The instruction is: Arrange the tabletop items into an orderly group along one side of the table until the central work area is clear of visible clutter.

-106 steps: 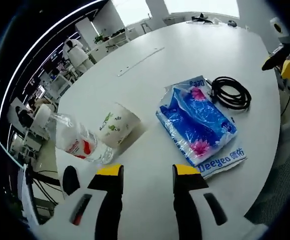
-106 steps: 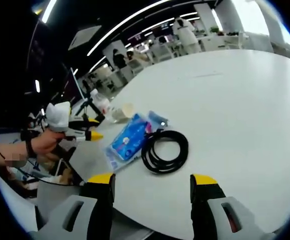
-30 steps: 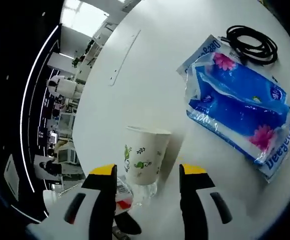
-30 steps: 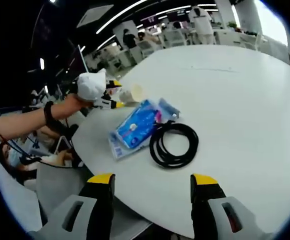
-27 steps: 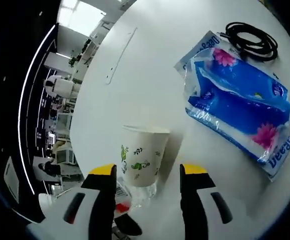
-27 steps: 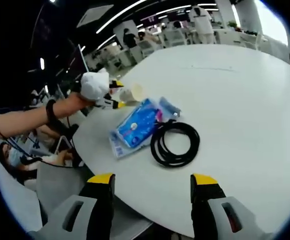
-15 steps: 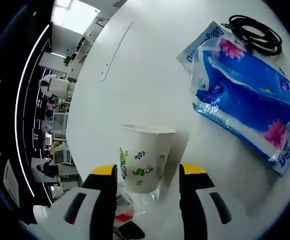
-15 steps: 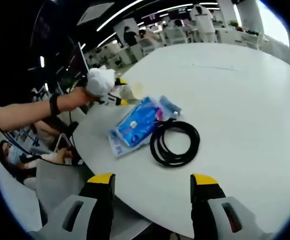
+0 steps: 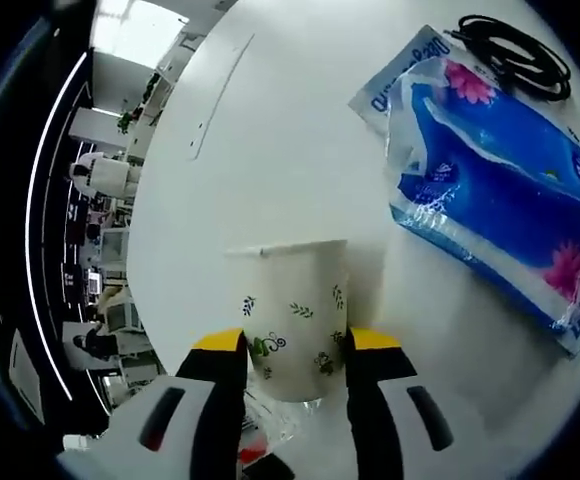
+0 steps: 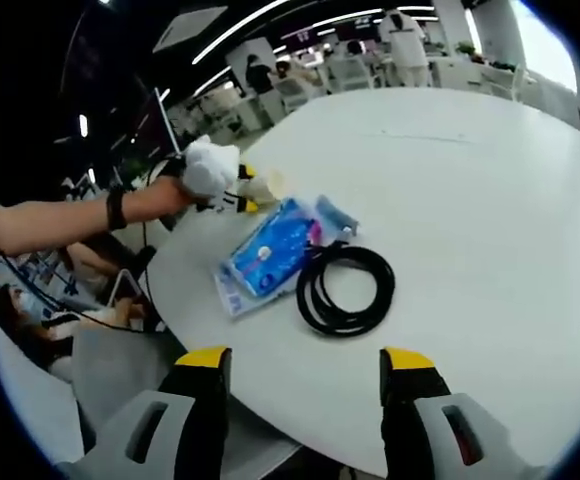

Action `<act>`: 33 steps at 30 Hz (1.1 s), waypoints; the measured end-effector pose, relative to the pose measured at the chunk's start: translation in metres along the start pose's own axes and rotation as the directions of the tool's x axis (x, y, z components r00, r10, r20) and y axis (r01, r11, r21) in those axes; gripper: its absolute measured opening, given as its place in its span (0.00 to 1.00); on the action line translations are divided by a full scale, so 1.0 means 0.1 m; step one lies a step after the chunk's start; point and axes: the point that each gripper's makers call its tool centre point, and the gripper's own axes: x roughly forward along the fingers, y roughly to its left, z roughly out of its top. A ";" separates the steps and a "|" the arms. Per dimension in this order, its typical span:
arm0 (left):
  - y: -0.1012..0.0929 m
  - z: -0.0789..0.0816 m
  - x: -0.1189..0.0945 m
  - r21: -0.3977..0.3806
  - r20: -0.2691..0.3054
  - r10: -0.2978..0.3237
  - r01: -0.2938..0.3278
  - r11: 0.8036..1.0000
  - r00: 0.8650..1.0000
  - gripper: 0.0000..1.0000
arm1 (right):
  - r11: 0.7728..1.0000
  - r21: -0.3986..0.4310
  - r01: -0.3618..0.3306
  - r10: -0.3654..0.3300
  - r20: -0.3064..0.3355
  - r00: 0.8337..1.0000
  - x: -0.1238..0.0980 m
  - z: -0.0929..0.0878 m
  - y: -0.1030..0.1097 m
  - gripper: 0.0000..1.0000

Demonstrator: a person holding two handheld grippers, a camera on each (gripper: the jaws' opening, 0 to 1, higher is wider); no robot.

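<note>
Cup [image 9: 295,315] between left gripper [image 9: 282,350] jaws, near bench [image 9: 300,140] edge.

Jaws flank the cup base, touching or nearly so; cannot tell whether clamped. Best to squeeze gently, low on the wall, avoiding crushing the paper, then lift clear of the bottle [image 9: 270,432] just behind. Tissue pack [image 9: 500,190] and cable [image 10: 345,290] lie beside. Right gripper [image 10: 305,372] hovers wide apart, off the bench edge.

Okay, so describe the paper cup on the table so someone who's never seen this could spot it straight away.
Start at the big white table and find the blue tissue pack with pink flowers lying near its edge. Beside that pack stands the paper cup, upright between the left gripper's yellow-tipped jaws. It is the one cream-coloured upright thing, printed with small green leaves, unlike the flat pack and the coiled black cable beyond.
</note>
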 end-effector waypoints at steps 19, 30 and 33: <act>-0.35 -0.17 -0.26 -0.081 0.018 -0.032 0.033 0.996 0.999 0.37 | 1.000 -0.017 -0.022 0.023 0.018 1.000 0.09 0.06 0.09 0.60; -0.57 -0.31 -0.43 -0.235 0.029 -0.042 0.048 0.971 0.999 0.37 | 0.999 -0.014 -0.036 0.037 0.026 0.999 0.08 -0.01 0.12 0.59; -0.61 -0.37 -0.47 -0.254 0.025 -0.047 0.051 0.966 0.999 0.37 | 0.999 -0.012 -0.037 0.038 0.031 0.999 0.07 -0.02 0.13 0.59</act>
